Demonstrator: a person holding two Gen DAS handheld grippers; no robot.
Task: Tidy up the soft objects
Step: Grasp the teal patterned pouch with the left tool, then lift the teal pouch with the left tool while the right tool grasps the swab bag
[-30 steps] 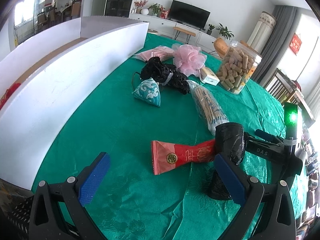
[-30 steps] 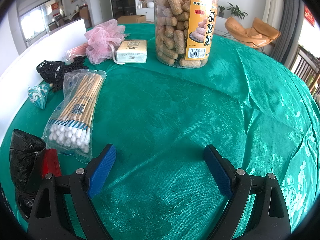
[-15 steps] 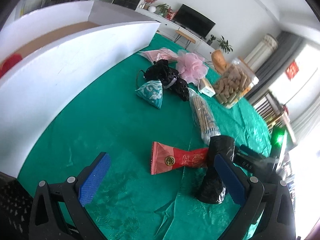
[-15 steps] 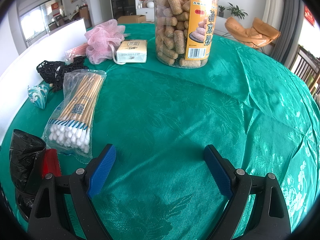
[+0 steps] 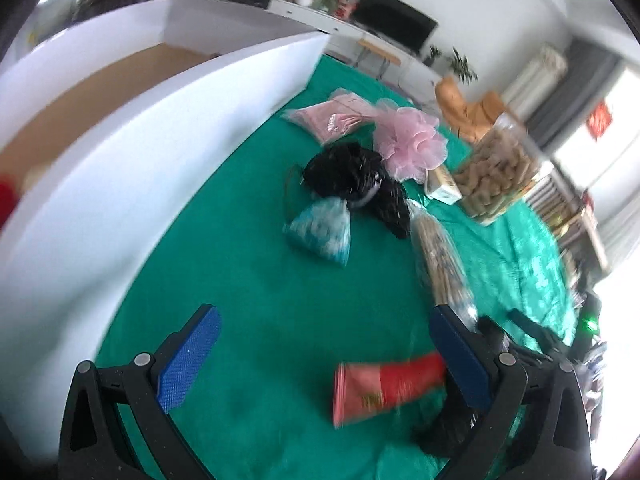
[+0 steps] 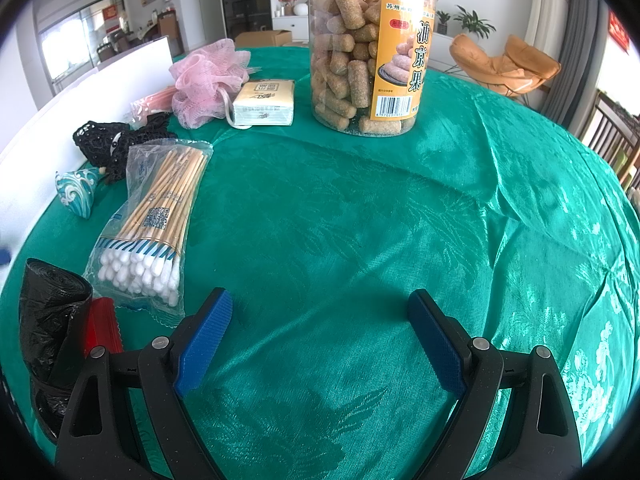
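Left gripper spread wide, nothing between its blue ribbed pads; left view is motion-blurred. Right gripper also spread, empty, hovering over bare green damask tablecloth.

Landmark: white foam-board box, open-topped with a brown floor, along the cloth's left side in the left view.

Likely next pick, a judgement: the flat red foil sachet. It lies ahead and right of the left gripper's centre, well clear of the box, long axis roughly left-right across the view, its right end against the right pad and running toward the crinkled black plastic bag roll. Left gripper is nearer; in the right view the sachet only peeks out beside the roll at far left.

Farther from the gripper, beside the box wall:
- teal wave-print fabric pyramid pouch, small and soft
- black lace-mesh bundle, limp
- pink net bath puff, fluffy
- pink flat plastic packet

Not soft: clear bag of wooden cotton swabs, long axis pointing away from the gripper; tissue pack; clear snack jar.
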